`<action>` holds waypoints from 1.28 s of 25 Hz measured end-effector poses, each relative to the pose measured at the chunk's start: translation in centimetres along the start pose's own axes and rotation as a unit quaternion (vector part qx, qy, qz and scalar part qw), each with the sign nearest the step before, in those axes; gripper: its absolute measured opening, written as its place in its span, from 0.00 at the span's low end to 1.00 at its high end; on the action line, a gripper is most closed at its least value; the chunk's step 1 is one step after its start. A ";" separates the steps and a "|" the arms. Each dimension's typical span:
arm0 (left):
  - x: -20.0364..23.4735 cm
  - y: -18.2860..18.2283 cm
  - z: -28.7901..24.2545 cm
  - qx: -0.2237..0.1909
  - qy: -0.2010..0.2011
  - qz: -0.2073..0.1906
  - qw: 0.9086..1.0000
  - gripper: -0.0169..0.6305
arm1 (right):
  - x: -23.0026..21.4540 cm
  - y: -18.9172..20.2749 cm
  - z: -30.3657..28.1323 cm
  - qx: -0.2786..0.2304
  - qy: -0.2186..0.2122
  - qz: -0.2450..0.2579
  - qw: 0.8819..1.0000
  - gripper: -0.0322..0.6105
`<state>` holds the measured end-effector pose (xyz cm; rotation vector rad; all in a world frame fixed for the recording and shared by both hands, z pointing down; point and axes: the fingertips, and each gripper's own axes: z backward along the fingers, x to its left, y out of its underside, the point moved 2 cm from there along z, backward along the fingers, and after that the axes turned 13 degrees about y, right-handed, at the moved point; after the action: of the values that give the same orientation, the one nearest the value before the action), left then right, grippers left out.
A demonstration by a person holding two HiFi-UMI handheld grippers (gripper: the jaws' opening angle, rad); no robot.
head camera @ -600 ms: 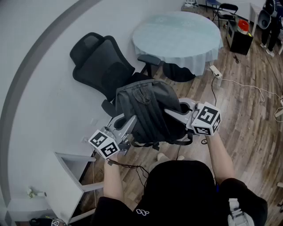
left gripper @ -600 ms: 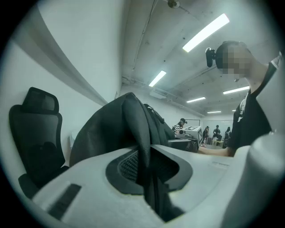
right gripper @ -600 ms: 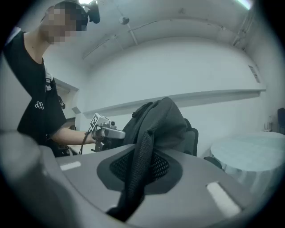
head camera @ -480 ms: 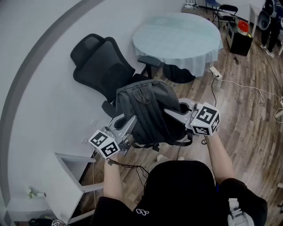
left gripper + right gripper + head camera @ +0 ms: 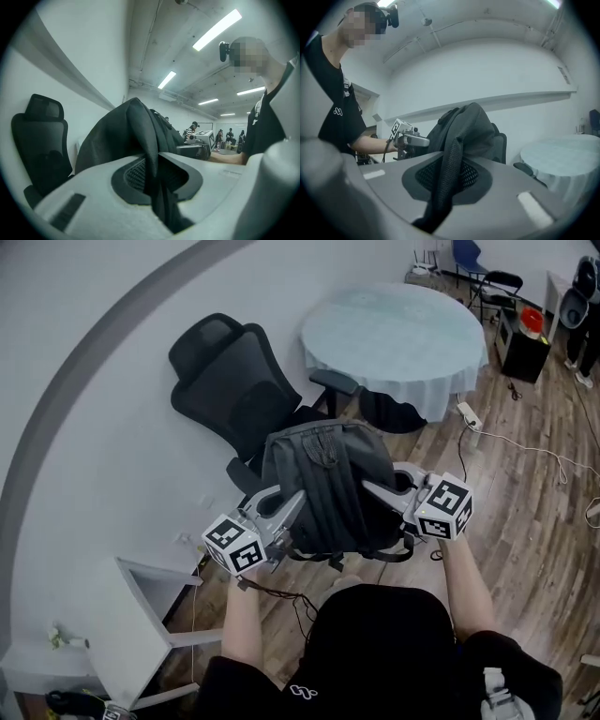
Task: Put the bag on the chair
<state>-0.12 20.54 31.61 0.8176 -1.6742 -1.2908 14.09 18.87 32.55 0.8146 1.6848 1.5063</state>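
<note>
Two grips carry the bag [image 5: 328, 486]: the left gripper [image 5: 298, 499] is clamped on a fold of its fabric, the right gripper [image 5: 368, 487] on a mesh strap. The bag is held in the air, close in front of the chair [image 5: 234, 390].

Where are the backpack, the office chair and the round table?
backpack [image 5: 328, 486]: head view, middle of its dark body.
office chair [image 5: 232, 381]: head view, on the backrest.
round table [image 5: 394, 332]: head view, on the pale cloth top.
</note>
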 end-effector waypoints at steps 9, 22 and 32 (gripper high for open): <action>2.5 1.2 0.3 0.004 -0.015 0.009 1.000 0.10 | -0.9 1.6 -2.0 0.012 -0.013 -0.012 1.000 0.12; 20.3 2.8 0.9 -0.013 0.003 0.088 0.996 0.10 | -9.0 4.6 -16.8 0.072 0.008 -0.058 0.996 0.12; 38.9 3.2 1.0 -0.009 0.024 0.163 0.986 0.10 | -17.7 6.9 -32.3 0.146 0.019 -0.095 0.985 0.12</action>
<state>-17.69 -12.28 43.51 0.5320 -1.6729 -1.0507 -3.64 -12.51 42.99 0.7519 1.9814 1.1701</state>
